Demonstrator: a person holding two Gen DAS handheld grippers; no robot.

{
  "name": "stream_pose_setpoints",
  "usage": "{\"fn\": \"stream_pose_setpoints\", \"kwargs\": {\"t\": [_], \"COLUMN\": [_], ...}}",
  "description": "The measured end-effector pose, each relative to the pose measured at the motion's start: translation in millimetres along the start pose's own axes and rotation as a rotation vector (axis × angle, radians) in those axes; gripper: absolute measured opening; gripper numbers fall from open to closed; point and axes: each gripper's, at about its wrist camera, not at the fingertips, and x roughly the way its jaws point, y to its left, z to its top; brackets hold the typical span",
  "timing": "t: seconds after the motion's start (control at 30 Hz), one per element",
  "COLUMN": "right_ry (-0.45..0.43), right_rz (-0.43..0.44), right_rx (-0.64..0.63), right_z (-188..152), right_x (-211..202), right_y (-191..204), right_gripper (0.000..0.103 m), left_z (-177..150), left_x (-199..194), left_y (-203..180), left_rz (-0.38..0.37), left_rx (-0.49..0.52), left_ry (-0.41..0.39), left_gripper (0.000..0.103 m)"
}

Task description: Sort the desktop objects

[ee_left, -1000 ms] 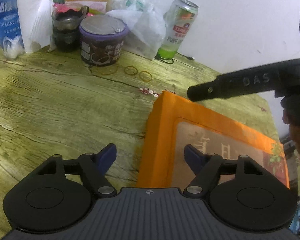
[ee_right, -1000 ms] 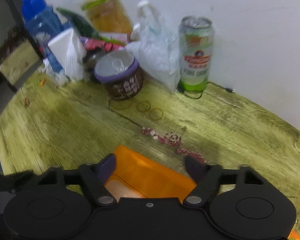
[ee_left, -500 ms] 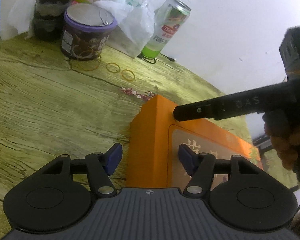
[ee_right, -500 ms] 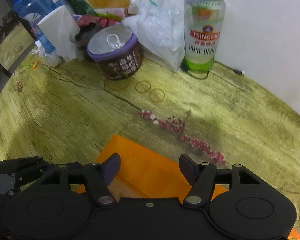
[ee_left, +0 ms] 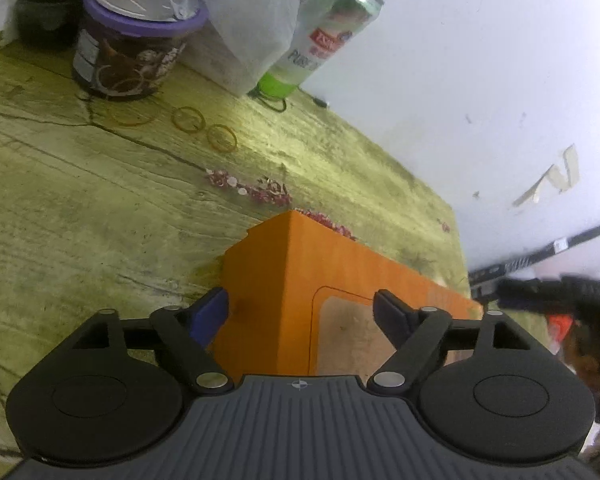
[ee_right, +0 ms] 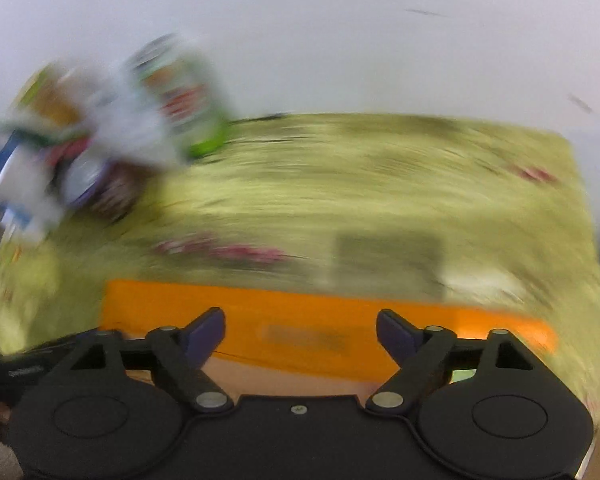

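Note:
An orange box [ee_left: 284, 280] lies flat on the green wooden table [ee_left: 80, 200], its near left corner toward me. My left gripper [ee_left: 302, 312] hovers over that corner; its jaws are opening, one finger beside the box's left face and one above its top, neither pad pressing. In the blurred right wrist view the orange box [ee_right: 300, 316] lies crosswise under my right gripper [ee_right: 300, 328], whose jaws are opening wide above the box's long edge without gripping it. The right gripper's body [ee_left: 540, 284] shows blurred at the box's far right end.
At the back stand a purple-lidded can [ee_left: 136, 40], a clear plastic bag [ee_left: 244, 28] and a green beer can [ee_left: 324, 32] against the white wall. Rubber bands [ee_left: 204, 128] and pink crumbs [ee_left: 256, 192] lie on the table between them and the box.
Both grippers' jaws have spread wider. The right gripper swung away from over the box's near corner to its far right end and rolled; its view is now blurred. The left gripper came closer to the box corner.

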Motion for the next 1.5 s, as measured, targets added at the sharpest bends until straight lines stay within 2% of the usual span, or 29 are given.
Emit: {"fn": "stream_pose_setpoints", "kwargs": {"t": [0.17,0.27,0.47,0.53,0.63,0.87,0.97,1.27,1.5], "right_ry": [-0.03,-0.039,-0.017,-0.018,-0.019,-0.055,-0.065,-0.148,-0.206], "right_rz": [-0.06,-0.047,0.11,0.192,0.285,0.352,0.356,0.316,0.27], "right_rx": [0.186,0.264,0.341,0.377,0.408,0.418,0.406,0.316,0.258], "right_z": [-34.5,-50.6,-56.6,-57.4,-60.4,-64.9,-63.8,-59.6,-64.9], "right_x": [-16.9,-9.5,32.6,42.3,47.9,43.9,41.7,23.6,8.2], "right_y": [-87.0,-130.0,-183.2,-193.4,-198.3,-203.2,-202.1,-187.5,-173.5], "right_gripper": [0.09,0.09,0.091,0.092,0.093,0.093,0.093,0.093,0.093], "left_z": [6.9,7.8,7.8,8.3,10.0,13.3,13.6,17.0,19.4], "left_x": [10.7,17.5,22.4,23.7,25.7,30.4,35.6,34.9,31.7], "left_y": [-9.3,-15.7,-30.9,-32.7,-36.2,-41.9,-47.7,-53.4,-64.5], "left_rz": [0.033,0.078,0.171,0.186,0.206,0.241,0.269,0.281,0.317], "left_rx": [0.024,0.018,0.005,-0.005,-0.006,-0.004,0.017,0.0,0.045], "left_ry": [0.041,0.06,0.081,0.093,0.108,0.139,0.16,0.187,0.212], "left_gripper": [0.083,0.084,0.09,0.092,0.093,0.094,0.096,0.096,0.095]}}
